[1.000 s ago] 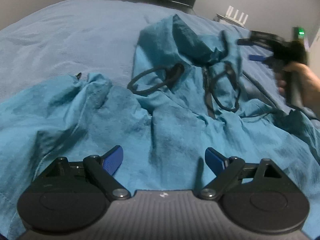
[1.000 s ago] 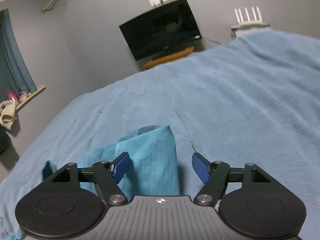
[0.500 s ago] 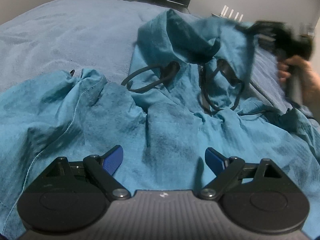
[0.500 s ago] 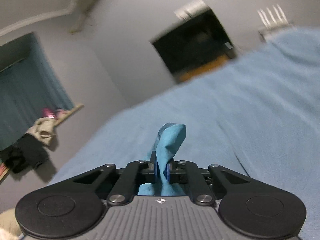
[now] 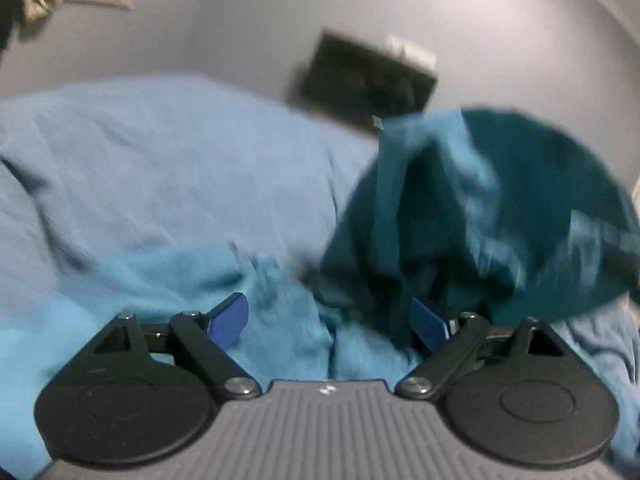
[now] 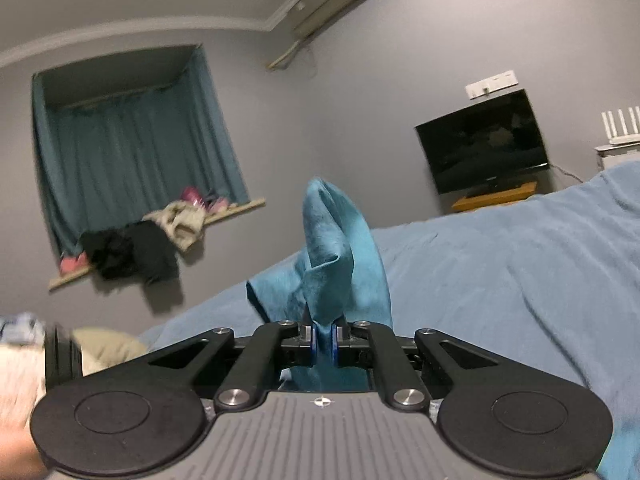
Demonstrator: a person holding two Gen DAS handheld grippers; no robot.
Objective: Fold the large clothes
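Note:
A large teal hooded garment [image 5: 460, 220] lies on the blue bed cover [image 5: 160, 152]; in the blurred left wrist view part of it is lifted up at the right, the rest is bunched under my left gripper. My left gripper [image 5: 332, 320] is open, its blue pads apart just above the cloth. My right gripper [image 6: 323, 340] is shut on a fold of the teal garment [image 6: 332, 248], which stands up between its closed pads above the bed [image 6: 500, 264].
A black TV [image 6: 484, 140] hangs on the far wall above a wooden shelf. A curtained window [image 6: 132, 140] has a sill piled with clothes [image 6: 132, 248]. A white router [image 6: 620, 124] stands at the far right. A pale pillow [image 6: 108, 344] lies at the left.
My right gripper closed on the teal fold and has lifted it, swinging left. The left wrist view has tilted up; the garment's right part has risen off the bed.

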